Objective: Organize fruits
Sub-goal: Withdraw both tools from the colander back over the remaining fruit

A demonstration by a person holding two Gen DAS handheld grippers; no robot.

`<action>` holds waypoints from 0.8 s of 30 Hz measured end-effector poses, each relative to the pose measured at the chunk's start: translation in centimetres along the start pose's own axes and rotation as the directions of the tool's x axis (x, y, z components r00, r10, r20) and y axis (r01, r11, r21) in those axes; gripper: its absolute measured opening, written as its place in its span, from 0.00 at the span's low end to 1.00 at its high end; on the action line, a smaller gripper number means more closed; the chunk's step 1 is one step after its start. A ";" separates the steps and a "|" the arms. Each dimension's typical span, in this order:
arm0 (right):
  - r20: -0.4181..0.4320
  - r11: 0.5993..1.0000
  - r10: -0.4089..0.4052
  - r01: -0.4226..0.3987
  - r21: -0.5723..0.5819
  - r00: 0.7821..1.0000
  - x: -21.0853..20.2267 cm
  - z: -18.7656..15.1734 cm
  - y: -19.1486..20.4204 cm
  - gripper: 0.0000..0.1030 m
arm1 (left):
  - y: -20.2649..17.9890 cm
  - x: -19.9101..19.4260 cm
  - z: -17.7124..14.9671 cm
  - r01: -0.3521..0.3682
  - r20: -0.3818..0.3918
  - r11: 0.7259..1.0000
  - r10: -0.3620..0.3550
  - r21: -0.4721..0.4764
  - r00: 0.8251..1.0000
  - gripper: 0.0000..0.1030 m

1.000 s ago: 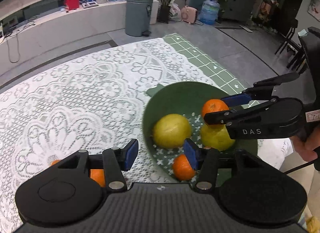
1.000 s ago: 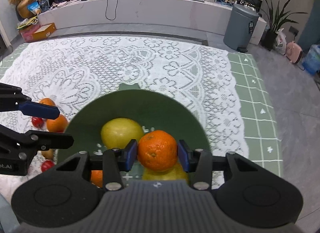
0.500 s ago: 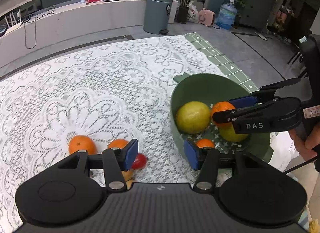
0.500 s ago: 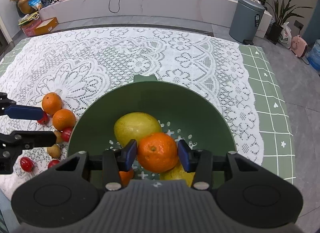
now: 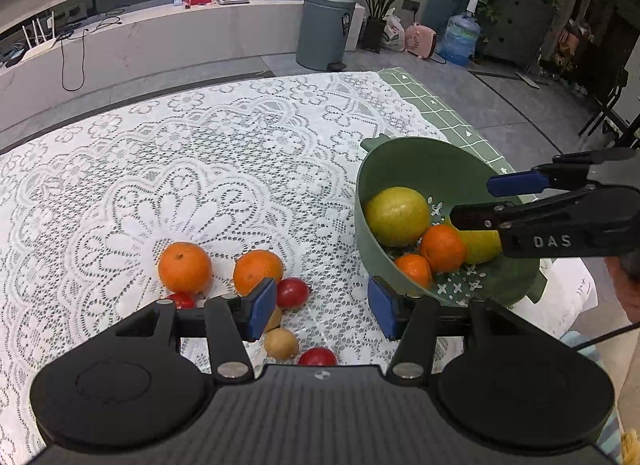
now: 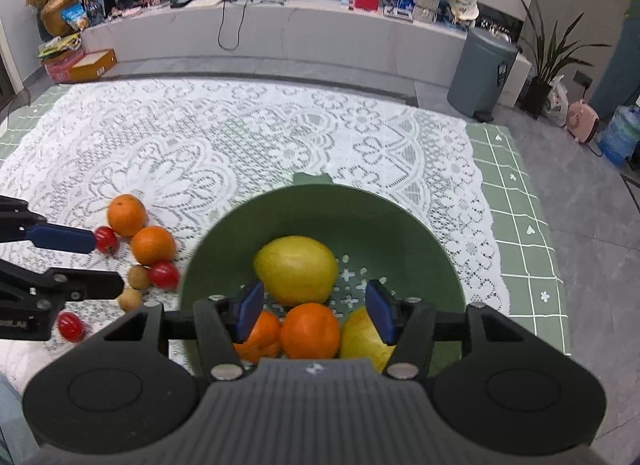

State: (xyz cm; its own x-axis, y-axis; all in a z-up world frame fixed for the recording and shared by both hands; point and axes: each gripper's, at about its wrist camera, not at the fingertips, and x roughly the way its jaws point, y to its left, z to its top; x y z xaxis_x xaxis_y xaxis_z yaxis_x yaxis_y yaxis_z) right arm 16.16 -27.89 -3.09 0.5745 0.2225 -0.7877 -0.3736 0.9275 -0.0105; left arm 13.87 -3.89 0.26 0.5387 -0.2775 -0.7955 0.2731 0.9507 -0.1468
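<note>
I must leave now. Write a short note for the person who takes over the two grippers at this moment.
Right gripper: jaws opening over the green bowl, nothing pressed between the pads.
Left gripper: open, empty, above the loose fruit.
Done: two yellow fruits and two oranges lie in the bowl.
Left: on the lace cloth, two oranges, some small red fruits and small brown ones.

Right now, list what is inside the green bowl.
The bowl holds two yellow fruits and two oranges. The gripper body covers the near bottom, so anything lying there is hidden.
</note>
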 end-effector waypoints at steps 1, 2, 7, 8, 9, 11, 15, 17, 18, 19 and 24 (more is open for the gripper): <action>0.012 1.000 0.002 -0.002 0.003 1.000 -0.4 -0.2 0.4 0.55 | 0.1 -0.3 -0.2 0.000 0.007 1.000 0.000 0.002 1.000 0.61; 0.026 1.000 0.004 -0.004 0.006 1.000 -0.8 -0.5 0.8 0.55 | 0.1 -0.5 -0.4 -0.001 0.015 1.000 0.001 0.003 1.000 0.61; 0.103 0.999 0.020 -0.024 0.036 0.994 -2.7 -1.8 3.1 0.57 | 0.7 -2.2 -1.6 -0.006 0.073 1.000 0.005 0.006 0.997 0.63; 0.118 0.999 0.020 -0.025 0.043 0.993 -2.9 -2.0 3.6 0.57 | 0.8 -2.5 -1.8 -0.006 0.083 1.000 0.006 0.004 0.997 0.63; 0.131 0.998 0.020 -0.026 0.050 0.991 -3.2 -2.3 4.0 0.57 | 1.0 -2.8 -2.0 -0.009 0.094 1.000 0.009 0.001 0.996 0.63; 0.158 0.997 0.016 -0.027 0.069 0.987 -3.6 -2.9 5.0 0.57 | 1.3 -3.3 -2.5 -0.017 0.111 1.000 0.017 -0.001 0.994 0.63; 0.210 0.994 0.010 -0.032 0.101 0.978 -4.1 -4.2 6.9 0.57 | 2.1 -4.1 -3.8 -0.033 0.133 0.999 0.034 -0.008 0.991 0.63; 0.236 0.995 0.004 -0.028 0.100 0.972 -4.3 -4.8 8.1 0.57 | 2.6 -4.4 -4.3 -0.039 0.140 0.999 0.041 -0.016 0.989 0.63; 0.248 0.995 0.000 -0.025 0.097 0.969 -4.3 -5.1 8.6 0.57 | 2.9 -4.5 -4.6 -0.041 0.147 0.999 0.044 -0.023 0.988 0.63; 0.259 0.996 -0.002 -0.023 0.091 0.966 -4.4 -5.4 9.2 0.57 | 3.3 -4.6 -4.8 -0.042 0.153 0.999 0.046 -0.029 0.987 0.63; 0.299 0.998 -0.009 -0.008 0.057 0.954 -3.8 -6.8 11.7 0.57 | 5.0 -5.0 -6.2 -0.056 0.173 0.996 0.068 -0.070 0.983 0.63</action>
State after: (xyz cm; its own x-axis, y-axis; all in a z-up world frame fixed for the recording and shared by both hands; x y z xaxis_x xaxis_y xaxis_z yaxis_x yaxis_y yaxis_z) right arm 4.66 -19.93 -4.43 0.7692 0.2936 -0.5676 -0.3365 0.9412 0.0308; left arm 7.64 3.06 -0.14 0.6856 -0.2323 -0.6899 0.1862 0.9721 -0.1424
